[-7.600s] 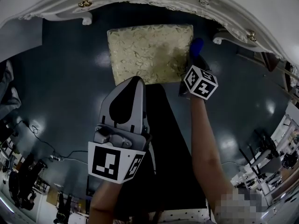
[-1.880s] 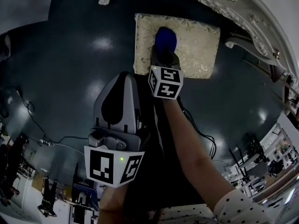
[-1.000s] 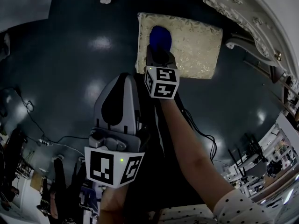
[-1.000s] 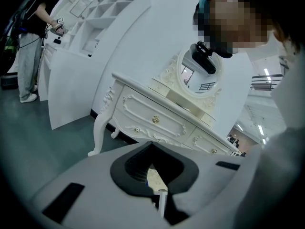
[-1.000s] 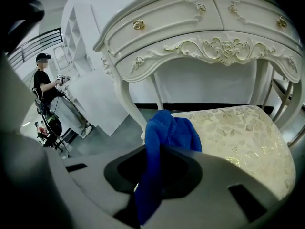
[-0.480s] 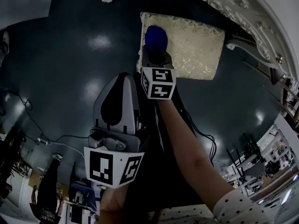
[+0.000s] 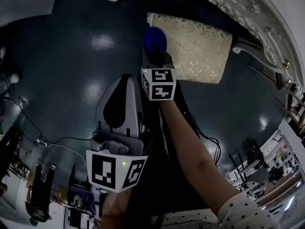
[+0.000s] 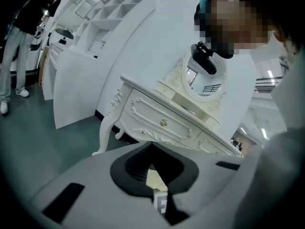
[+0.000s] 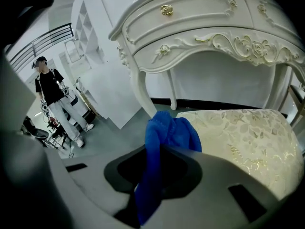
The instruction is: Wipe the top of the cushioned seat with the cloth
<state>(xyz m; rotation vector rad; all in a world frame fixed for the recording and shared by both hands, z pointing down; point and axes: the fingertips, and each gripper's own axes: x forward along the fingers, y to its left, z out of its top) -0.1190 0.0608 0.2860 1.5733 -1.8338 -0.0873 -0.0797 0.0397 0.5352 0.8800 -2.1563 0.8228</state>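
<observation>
The right gripper [image 7: 155, 57] sits in the upper centre of the head view, its jaws clamped on a bunched blue cloth [image 9: 167, 130]. The cloth lies at the left edge of the cushioned seat [image 7: 195, 44], whose cream floral top fills the upper right of that view. In the right gripper view, the seat spreads across the lower right, under a white carved dressing table [image 9: 214, 27]. The left gripper [image 7: 127, 80] hangs in the lower centre, over the dark floor [image 7: 71, 56] and apart from the seat, its jaws drawn together with nothing between them.
</observation>
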